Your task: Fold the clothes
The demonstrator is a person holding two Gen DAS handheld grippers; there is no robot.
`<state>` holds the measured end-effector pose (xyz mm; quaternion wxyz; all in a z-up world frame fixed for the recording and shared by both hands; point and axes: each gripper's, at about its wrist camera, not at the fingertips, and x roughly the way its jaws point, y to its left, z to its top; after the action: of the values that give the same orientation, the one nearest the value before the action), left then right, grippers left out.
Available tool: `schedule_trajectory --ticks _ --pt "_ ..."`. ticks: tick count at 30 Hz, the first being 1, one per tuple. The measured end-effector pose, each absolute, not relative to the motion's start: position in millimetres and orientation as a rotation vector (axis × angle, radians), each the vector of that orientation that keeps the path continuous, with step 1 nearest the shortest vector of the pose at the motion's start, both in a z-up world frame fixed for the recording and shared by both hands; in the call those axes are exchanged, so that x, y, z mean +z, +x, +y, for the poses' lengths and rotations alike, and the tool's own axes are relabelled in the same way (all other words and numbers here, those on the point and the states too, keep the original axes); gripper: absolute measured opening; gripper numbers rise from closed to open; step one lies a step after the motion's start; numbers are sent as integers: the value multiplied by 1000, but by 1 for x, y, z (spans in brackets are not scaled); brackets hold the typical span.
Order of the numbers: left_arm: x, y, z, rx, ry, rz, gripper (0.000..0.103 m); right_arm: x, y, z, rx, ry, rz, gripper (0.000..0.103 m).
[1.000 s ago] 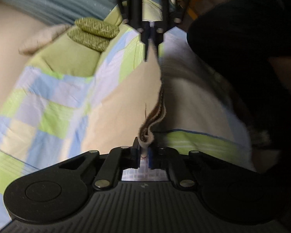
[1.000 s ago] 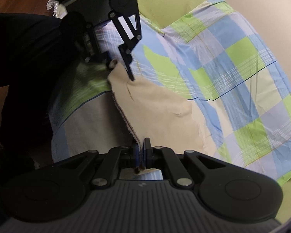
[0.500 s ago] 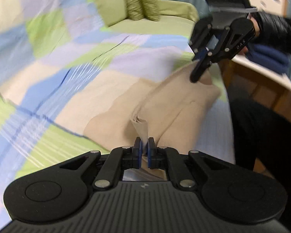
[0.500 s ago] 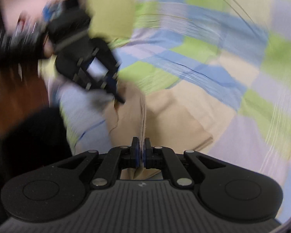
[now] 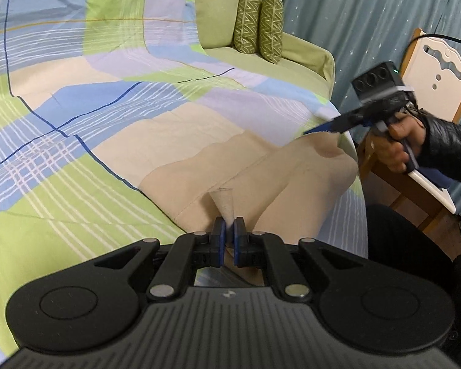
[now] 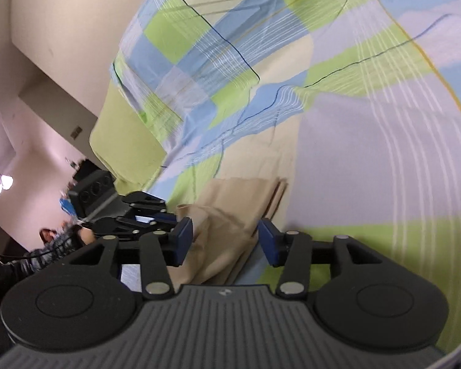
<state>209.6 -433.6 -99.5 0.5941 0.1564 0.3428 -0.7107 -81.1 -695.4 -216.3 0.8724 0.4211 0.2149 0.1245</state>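
Note:
A beige garment (image 5: 270, 172) lies folded on the checked bedspread (image 5: 101, 98) near the bed's right edge. My left gripper (image 5: 229, 230) is shut on a pinched corner of this cloth, which rises in a small cone between the blue pads. In the right wrist view the same garment (image 6: 230, 215) lies ahead. My right gripper (image 6: 224, 240) hovers over it with its jaws opening; cloth lies under the gap but the pads do not press on it. From the left wrist view the right gripper (image 5: 325, 127) sits at the garment's far corner, held by a hand (image 5: 396, 141).
Two green patterned cushions (image 5: 259, 21) lean on a green pillow (image 5: 218, 9) at the bed's head. A wooden chair (image 5: 436, 70) and blue curtain (image 5: 353, 15) stand to the right. The bedspread (image 6: 353, 123) stretches wide on the left.
Both grippers swung round and laid the lifted beige garment down on the bed in a fold. The right gripper's jaws, earlier shut on the cloth, have parted. The left gripper stays clamped.

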Motion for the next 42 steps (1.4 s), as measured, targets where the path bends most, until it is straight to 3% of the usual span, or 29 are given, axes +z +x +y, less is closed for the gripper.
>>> schedule_trajectory --ticks 4,10,17,18,20,34,42 --pt "-97 208 -423 -1643 350 786 4 -217 -91 -684 237 883 440 58" --pt "-99 206 -421 -1637 343 770 4 -224 -90 -669 187 875 469 58" --pt "-98 202 -417 -1634 348 747 4 -241 -73 -671 150 991 480 28" --pt "-97 201 -416 -1632 348 744 4 -245 -71 -672 148 1021 482 19" --pt "-97 200 -414 -1629 344 739 4 -248 -71 -672 141 1051 487 9" --pt "-82 176 -381 -1559 273 619 4 -199 -99 -644 32 812 405 4" --pt "-75 193 -400 -1497 308 639 4 -189 -85 -653 56 770 381 3"
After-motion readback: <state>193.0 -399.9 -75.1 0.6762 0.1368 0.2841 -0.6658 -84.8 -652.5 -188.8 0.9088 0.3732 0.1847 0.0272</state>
